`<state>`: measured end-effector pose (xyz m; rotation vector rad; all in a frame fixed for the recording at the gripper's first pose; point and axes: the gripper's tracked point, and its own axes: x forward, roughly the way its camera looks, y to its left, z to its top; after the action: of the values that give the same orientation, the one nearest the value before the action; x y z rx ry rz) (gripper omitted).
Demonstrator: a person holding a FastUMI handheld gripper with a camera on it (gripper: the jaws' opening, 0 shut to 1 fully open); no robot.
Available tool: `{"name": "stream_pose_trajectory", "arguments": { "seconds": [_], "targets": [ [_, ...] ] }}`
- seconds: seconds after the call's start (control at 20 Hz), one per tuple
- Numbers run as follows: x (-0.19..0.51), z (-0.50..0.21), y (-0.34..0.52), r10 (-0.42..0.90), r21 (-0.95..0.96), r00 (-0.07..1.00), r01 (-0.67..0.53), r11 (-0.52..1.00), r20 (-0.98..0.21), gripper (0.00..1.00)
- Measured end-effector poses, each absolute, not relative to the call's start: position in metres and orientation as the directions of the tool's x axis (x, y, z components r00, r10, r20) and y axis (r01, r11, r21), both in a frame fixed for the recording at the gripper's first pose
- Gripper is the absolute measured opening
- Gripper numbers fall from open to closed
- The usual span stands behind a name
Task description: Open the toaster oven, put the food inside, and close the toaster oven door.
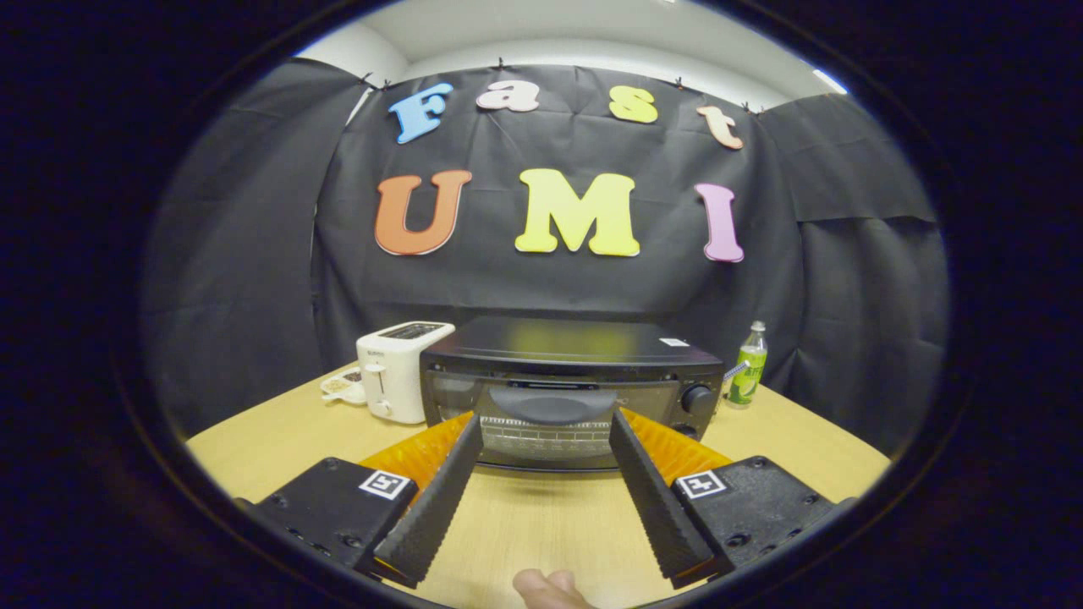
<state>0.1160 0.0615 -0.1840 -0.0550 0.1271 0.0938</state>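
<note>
A black toaster oven [572, 372] stands on the wooden table [541, 516], its glass door shut and a wide dark handle [552, 403] across the top of the door. Two knobs [697, 399] sit on its right side. My gripper [546, 427] is open, with the fingertips [470, 430] spread wide just in front of the door, a little below the handle. Nothing is between the fingers. A small plate of food [342, 386] lies behind the white toaster, to the left of the oven.
A white pop-up toaster [398, 370] stands close to the oven's left side. A green bottle [748, 365] stands right of the oven at the back. A person's fingertip [546, 589] shows below the gripper. Bare table lies between the fingers and the oven.
</note>
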Motion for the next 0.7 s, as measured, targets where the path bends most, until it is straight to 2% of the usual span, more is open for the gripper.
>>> {"name": "stream_pose_trajectory", "arguments": {
  "seconds": [0.45, 0.7],
  "targets": [
    [0.054, -0.108, 0.023, 0.072, -0.014, 0.994, -0.074, 0.997, -0.087, 0.99],
    [0.019, -0.055, 0.010, 0.096, 0.031, 0.995, -0.096, 0.995, -0.019, 0.99]
  ]
}}
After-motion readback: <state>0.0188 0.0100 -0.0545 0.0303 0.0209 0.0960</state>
